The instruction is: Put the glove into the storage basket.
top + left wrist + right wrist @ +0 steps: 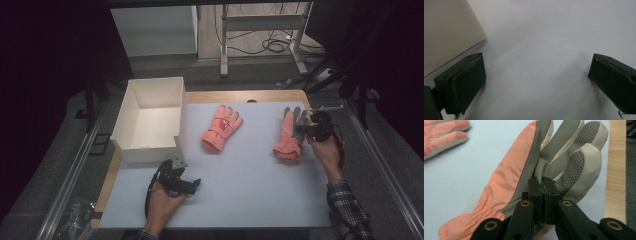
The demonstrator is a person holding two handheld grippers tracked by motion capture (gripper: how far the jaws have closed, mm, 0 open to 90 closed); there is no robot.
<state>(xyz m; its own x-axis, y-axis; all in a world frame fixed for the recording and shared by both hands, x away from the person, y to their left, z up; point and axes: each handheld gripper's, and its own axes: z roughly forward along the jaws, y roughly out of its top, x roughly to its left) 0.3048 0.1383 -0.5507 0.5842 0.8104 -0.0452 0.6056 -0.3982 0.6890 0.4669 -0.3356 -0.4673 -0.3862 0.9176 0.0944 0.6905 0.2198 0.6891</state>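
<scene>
Since my right gripper (541, 183) has its jaws pinched on the grey textured palm fabric of the padded pink winter glove (524, 177), lying palm-up at the right side of the pale blue bench (250, 175), I judge it light, soft and floppy: it should sag when lifted. The grippy palm seems the safest hold; the slick pink shell might slip. My left gripper (536, 75) rests with jaws spread near the white cardboard box (150, 120).
</scene>
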